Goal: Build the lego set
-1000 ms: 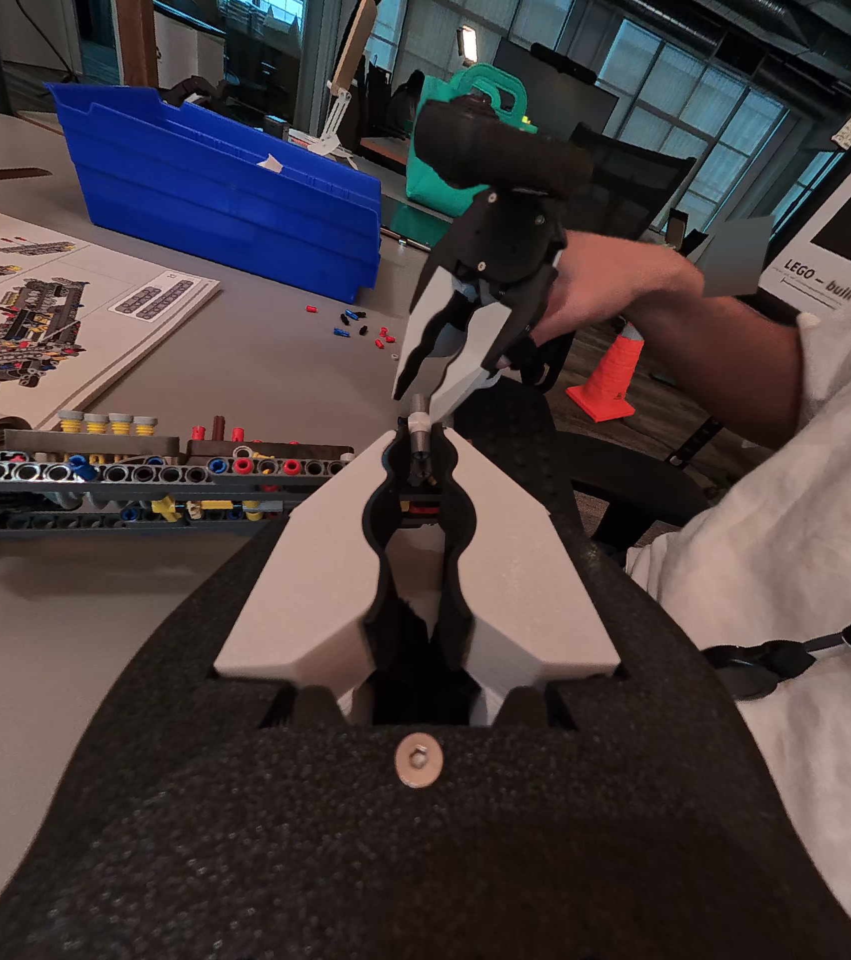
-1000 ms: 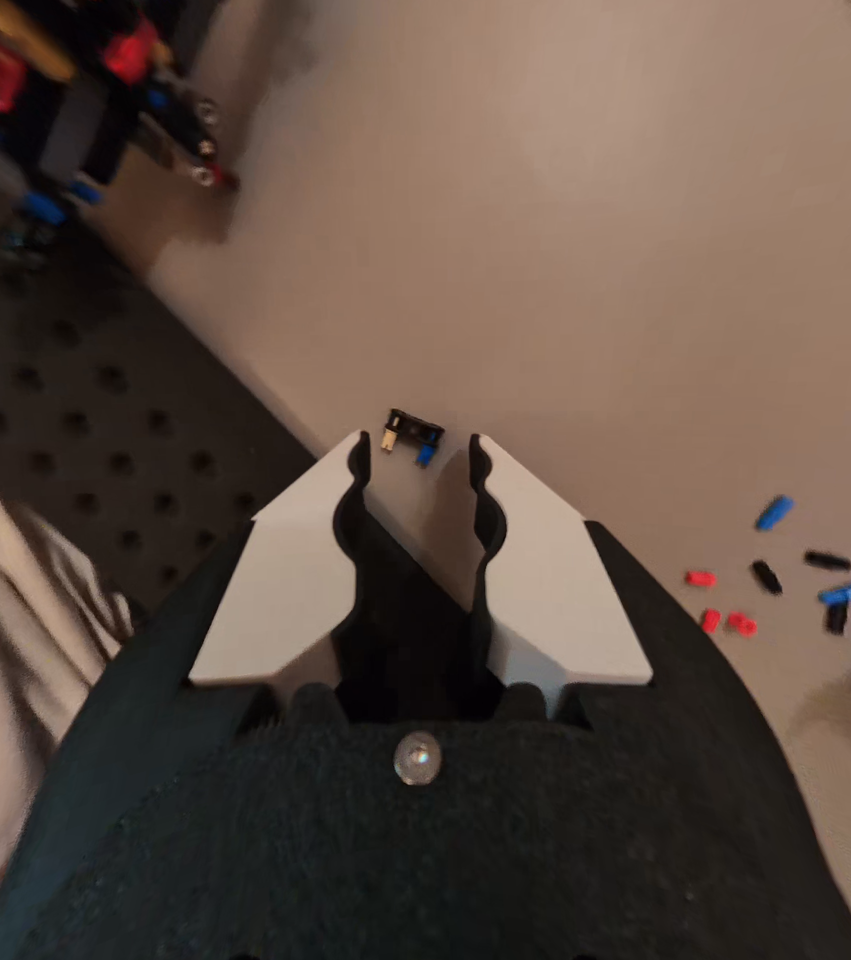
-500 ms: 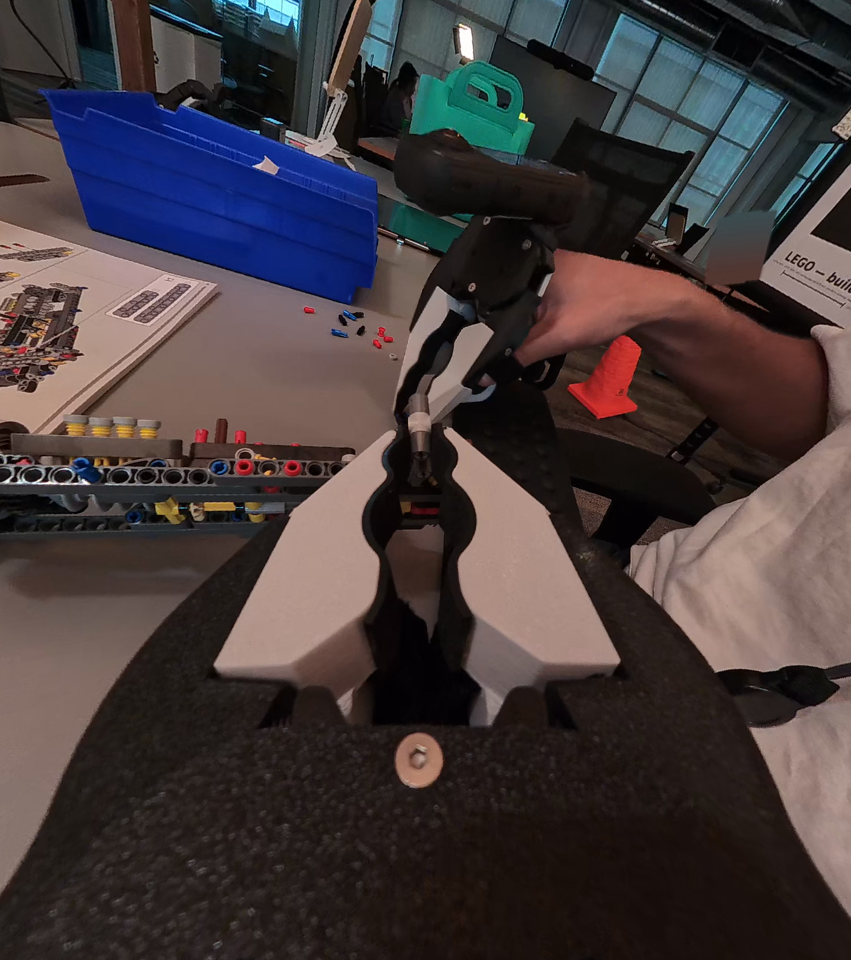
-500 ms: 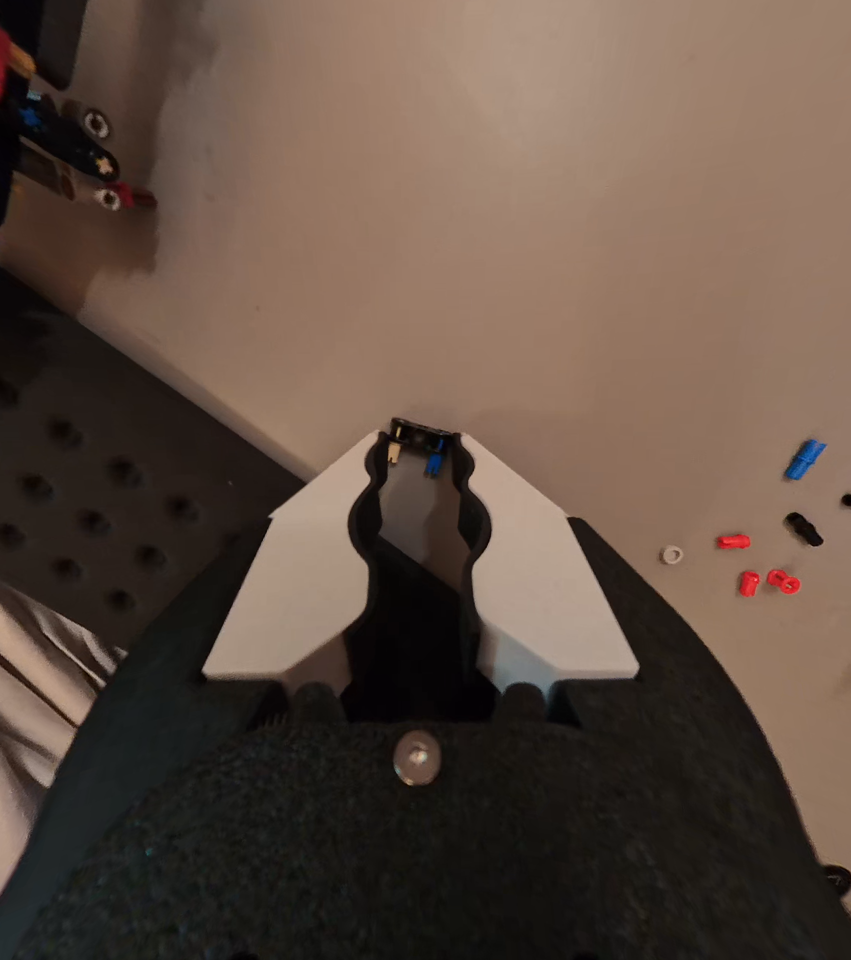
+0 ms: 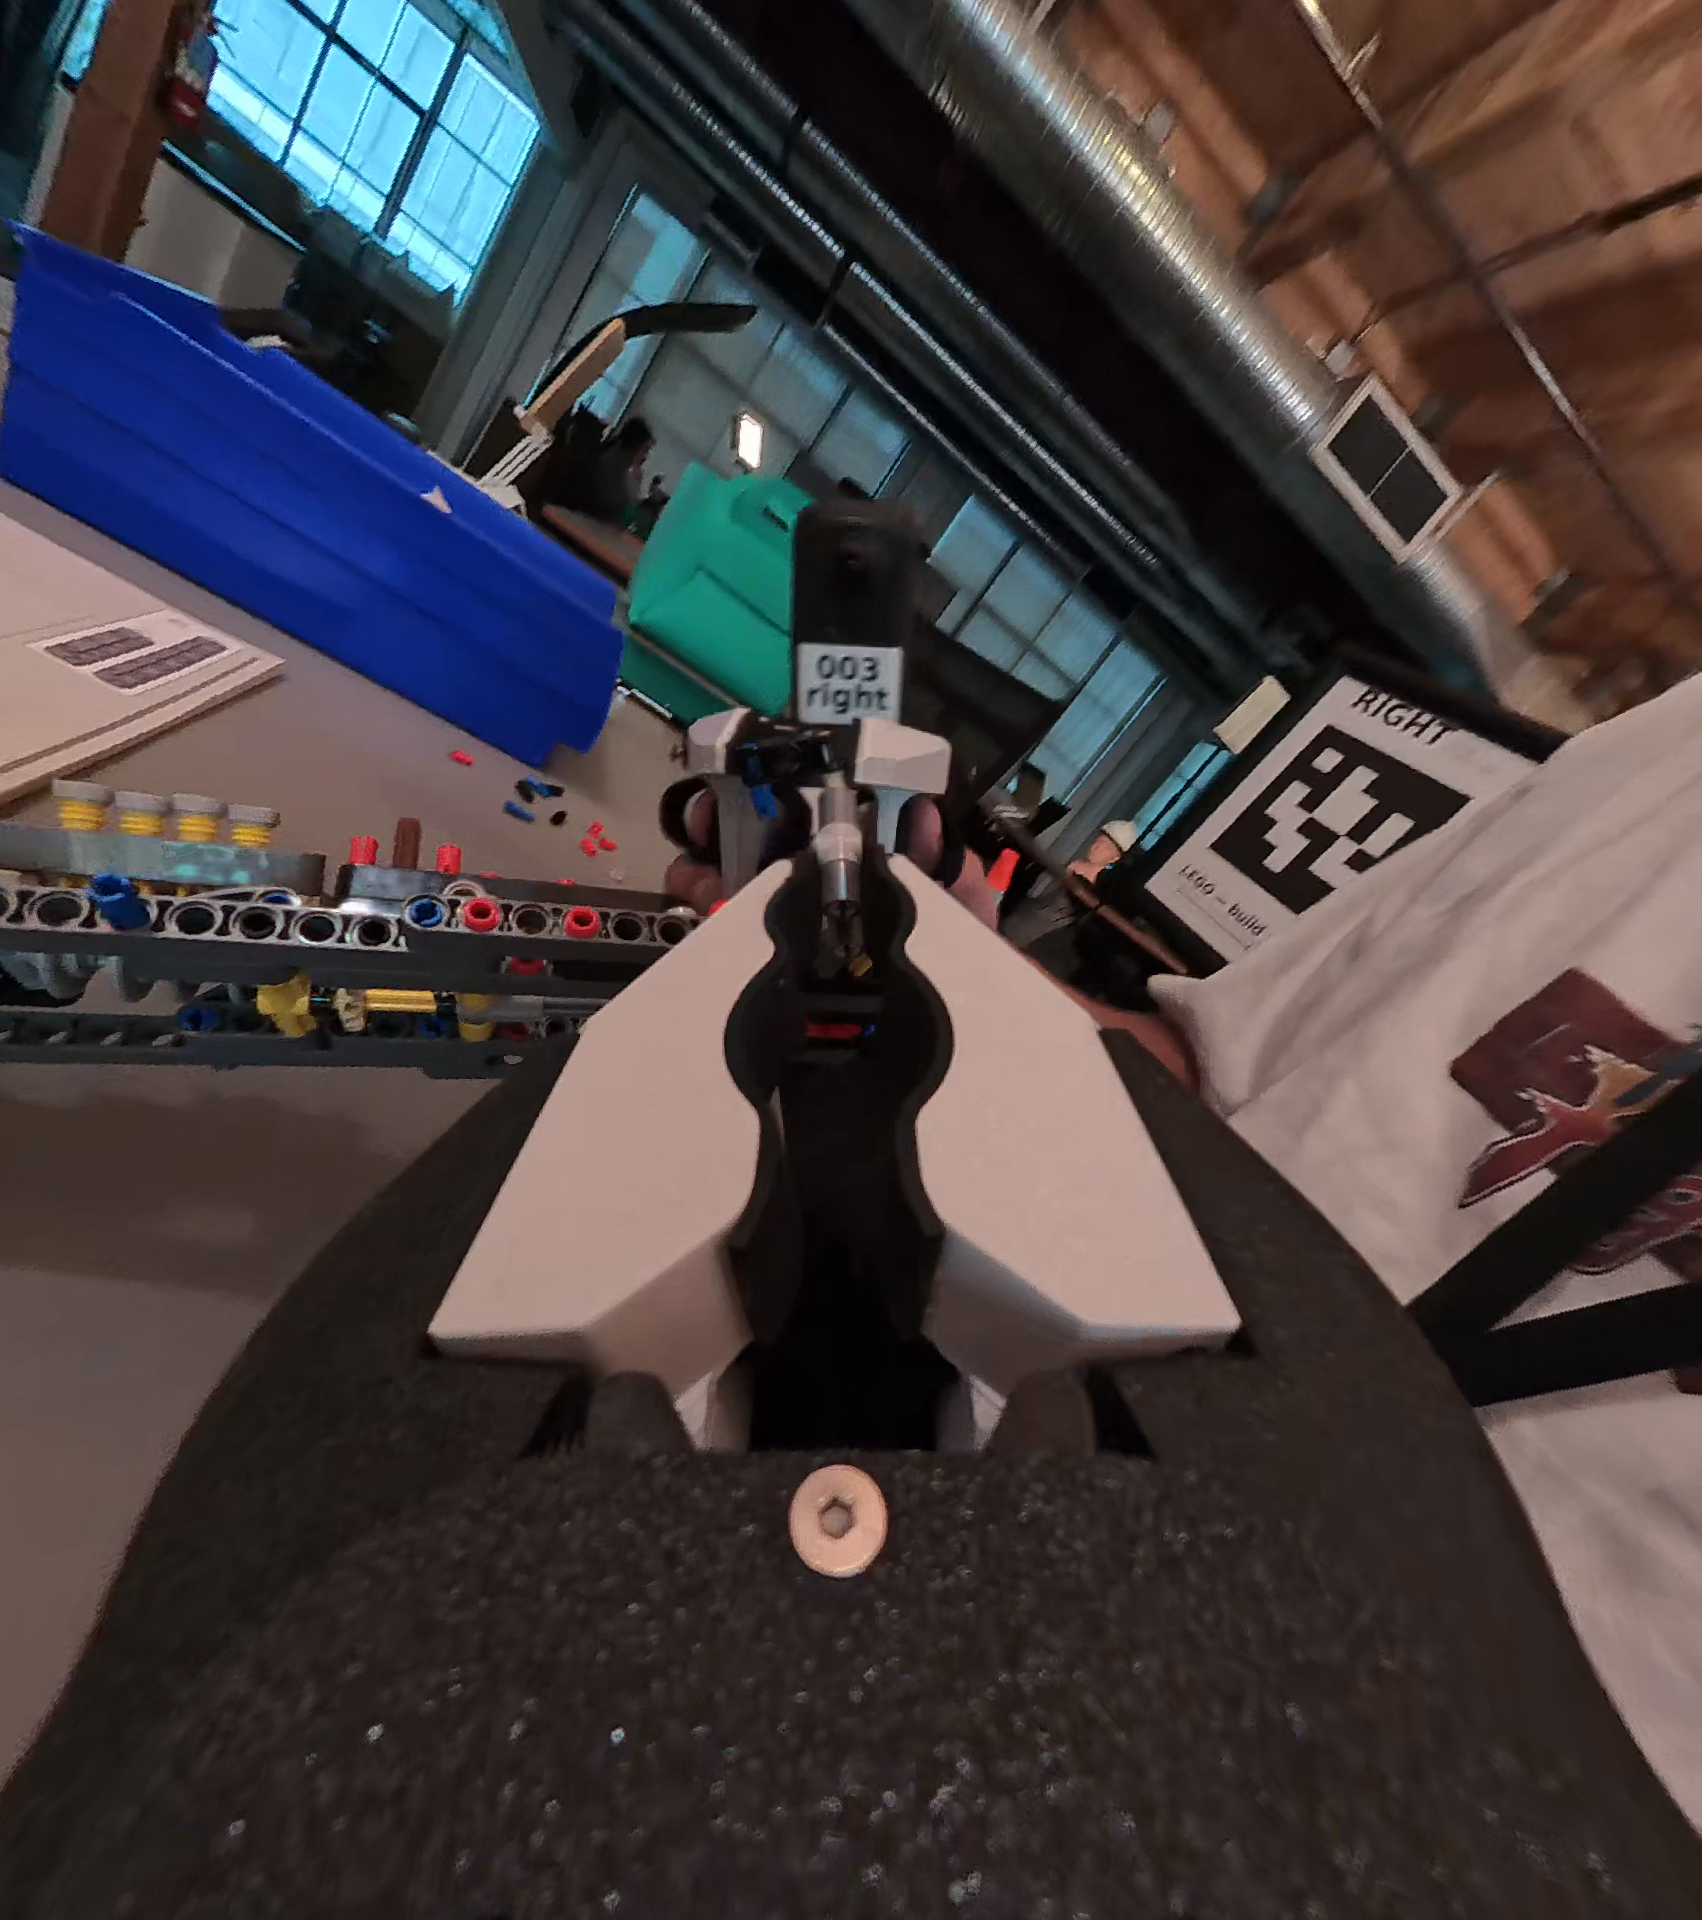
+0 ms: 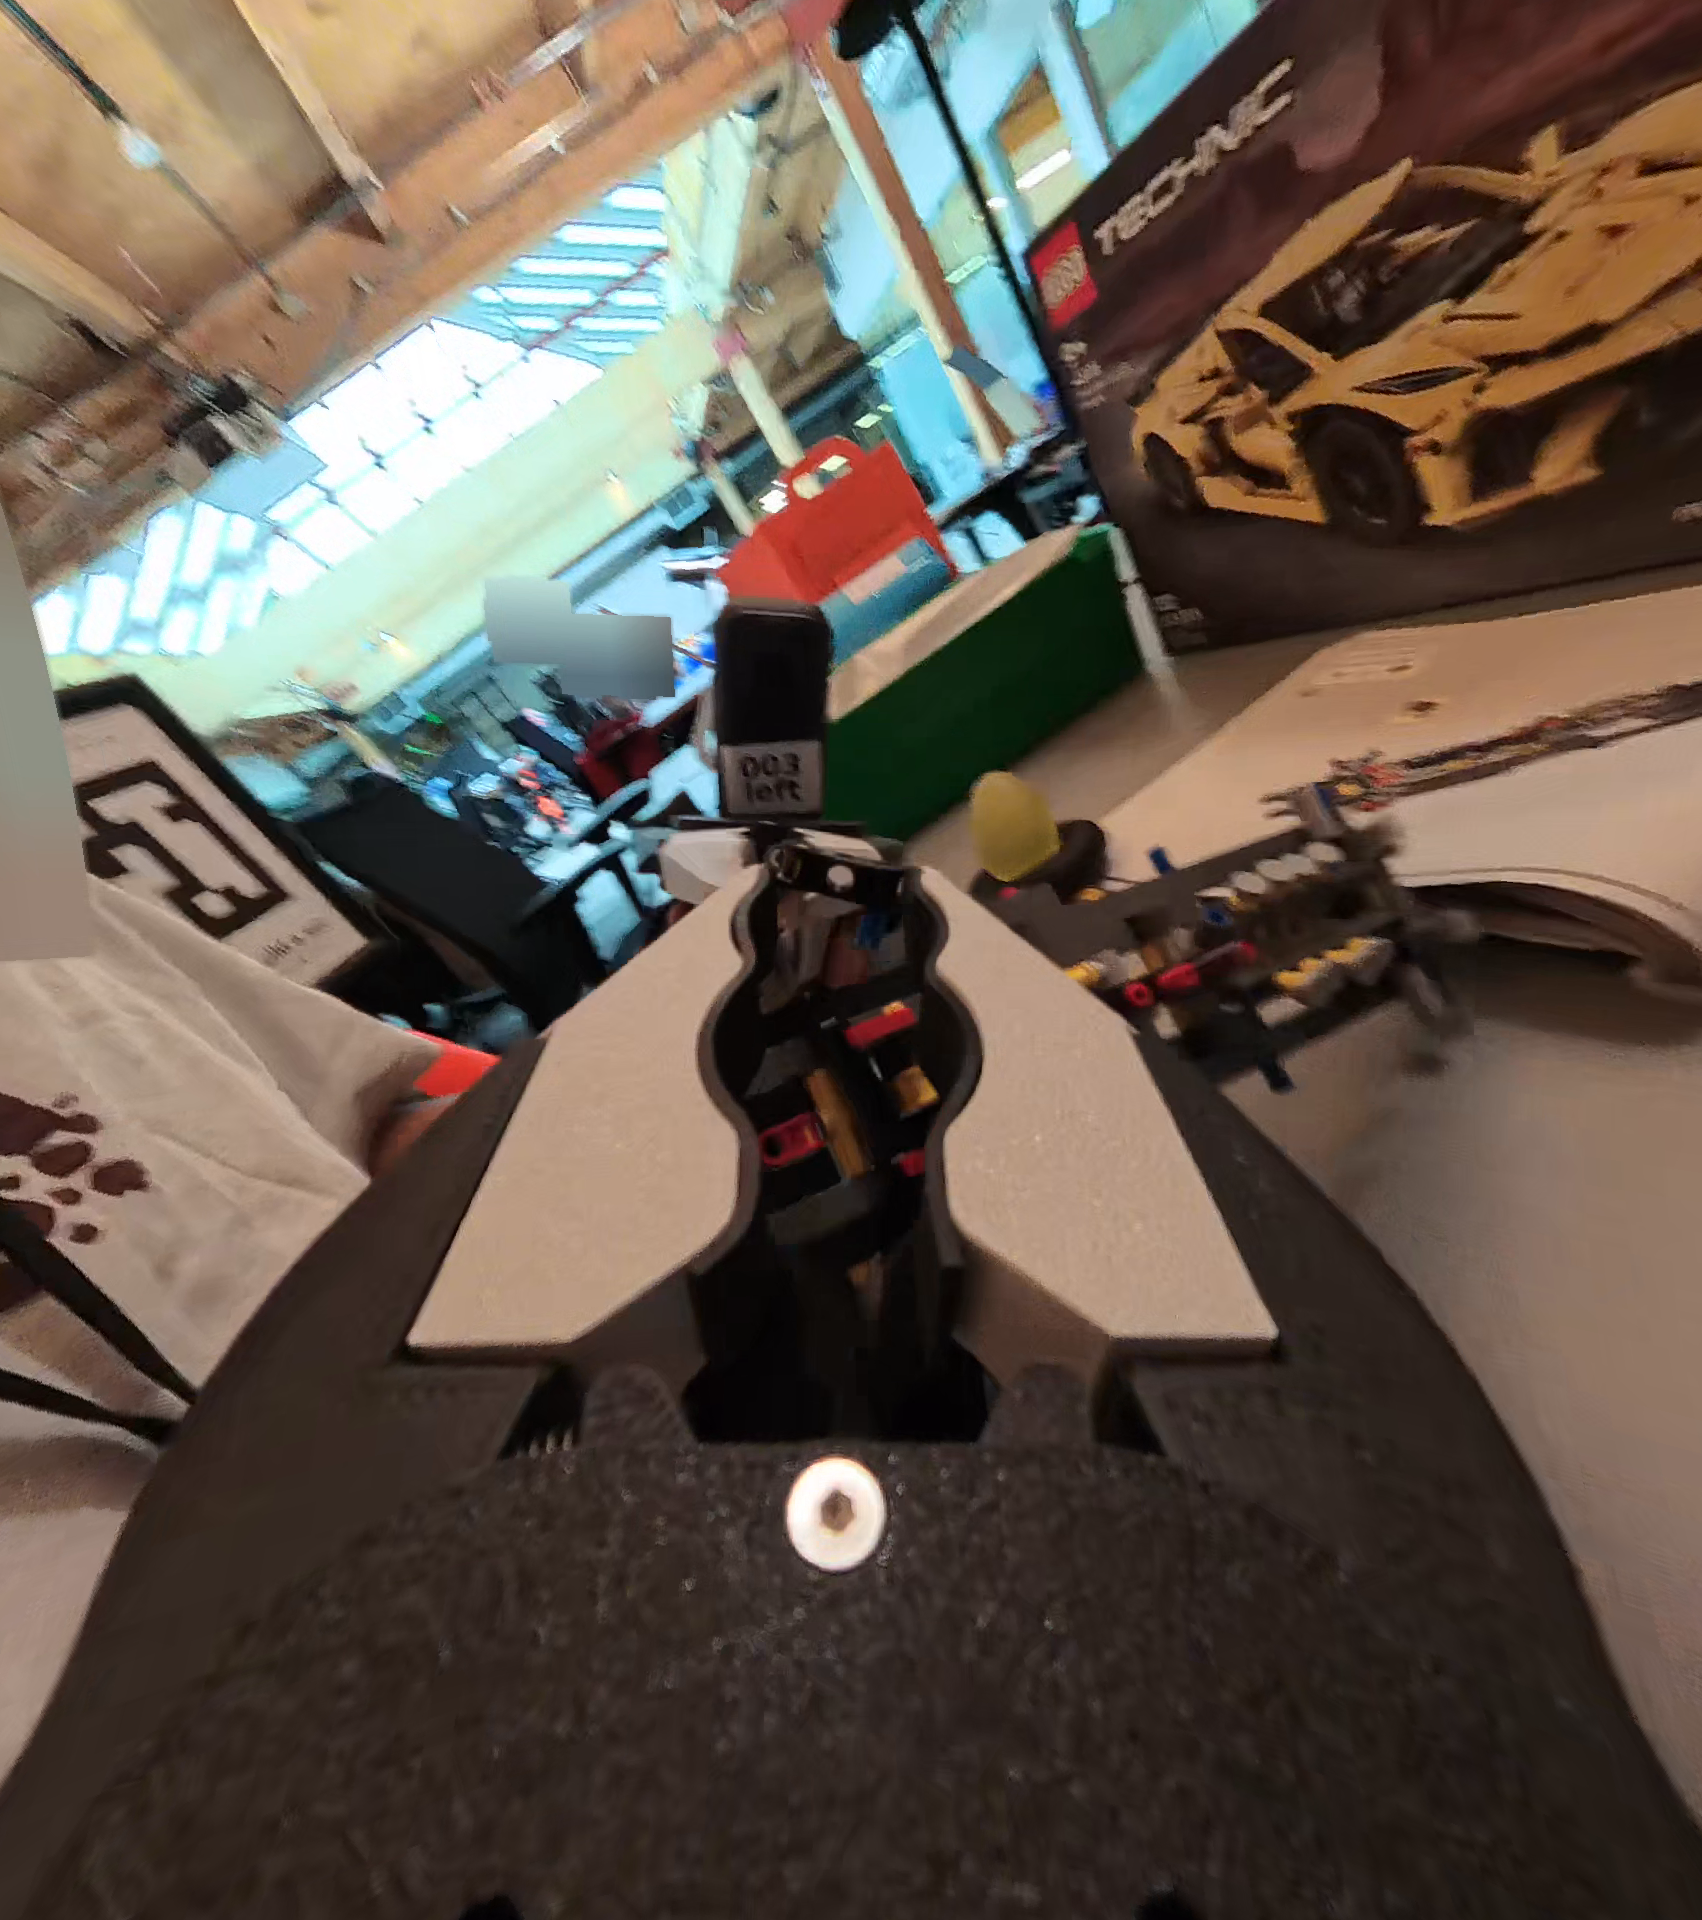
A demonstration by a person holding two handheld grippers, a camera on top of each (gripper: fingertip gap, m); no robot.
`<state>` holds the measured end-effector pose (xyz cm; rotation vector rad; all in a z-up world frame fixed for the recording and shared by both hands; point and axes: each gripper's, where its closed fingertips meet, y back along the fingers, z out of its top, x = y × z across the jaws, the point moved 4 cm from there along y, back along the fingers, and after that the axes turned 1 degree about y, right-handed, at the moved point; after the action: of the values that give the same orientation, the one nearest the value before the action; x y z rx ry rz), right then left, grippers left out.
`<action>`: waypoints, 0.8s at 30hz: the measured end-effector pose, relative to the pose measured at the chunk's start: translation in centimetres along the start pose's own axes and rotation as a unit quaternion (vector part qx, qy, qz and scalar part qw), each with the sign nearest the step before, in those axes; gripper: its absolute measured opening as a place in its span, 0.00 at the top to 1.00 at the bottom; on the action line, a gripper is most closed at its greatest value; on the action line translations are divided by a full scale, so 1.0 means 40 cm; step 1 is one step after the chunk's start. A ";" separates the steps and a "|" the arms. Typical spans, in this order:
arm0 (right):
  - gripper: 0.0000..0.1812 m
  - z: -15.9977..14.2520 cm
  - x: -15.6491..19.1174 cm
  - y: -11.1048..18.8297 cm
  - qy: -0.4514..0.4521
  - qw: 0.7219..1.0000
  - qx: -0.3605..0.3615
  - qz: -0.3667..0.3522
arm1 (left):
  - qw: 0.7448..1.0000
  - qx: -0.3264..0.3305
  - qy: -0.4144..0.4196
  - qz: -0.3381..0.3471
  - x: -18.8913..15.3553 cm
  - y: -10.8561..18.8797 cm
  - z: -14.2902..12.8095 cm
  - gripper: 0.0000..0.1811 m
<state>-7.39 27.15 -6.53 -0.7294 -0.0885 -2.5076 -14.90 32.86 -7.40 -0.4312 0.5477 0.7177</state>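
The two claws meet nose to nose above the near edge of the surface (image 5: pixel 99 1195), in front of the person's white shirt (image 5: pixel 1605 935). The left claw (image 5: pixel 839 894) is drawn in narrow and pinches a small sub-assembly (image 5: pixel 839 914): a grey and silver shaft that stands up out of its tips, with red, yellow and blue bits lower down between the fingers. The right claw (image 6: pixel 834 883) is likewise closed down on a small black piece (image 6: pixel 831 871) with a blue pin and a tan pin, held at its very tips; in the left wrist view that piece (image 5: pixel 779 753) sits between the far claw's white fingers (image 5: pixel 894 764), just above the top of the shaft, and whether the two parts touch cannot be told. Through the right claw's gap the sub-assembly shows again with red pins and gold-coloured rods. The long, partly built chassis (image 5: pixel 234 920) lies flat on the surface to the left of the left claw, a row of yellow-and-grey springs on its top. Beyond it loose red, blue and black pins (image 5: pixel 546 810) are scattered near a blue bin (image 5: pixel 286 520), and the open instruction book (image 5: pixel 47 686) lies beside that. In the right wrist view the set's box (image 6: pixel 1449 312) stands upright at the back, next to a green bin (image 6: pixel 982 675).
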 end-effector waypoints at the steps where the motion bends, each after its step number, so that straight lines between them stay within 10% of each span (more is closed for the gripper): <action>1: 0.87 -0.002 0.004 -0.016 -0.023 0.999 -0.002 0.022 | 1.000 -0.003 0.002 -0.006 -0.003 0.001 0.002 0.97; 24: 0.87 -0.042 0.002 -0.039 -0.084 0.991 0.074 0.077 | 0.999 0.021 -0.018 0.021 0.007 -0.004 -0.012 0.97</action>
<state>-9.02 28.11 -7.78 -0.8504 -0.2656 -2.2636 -14.78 32.62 -7.91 -0.3681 0.5390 0.7525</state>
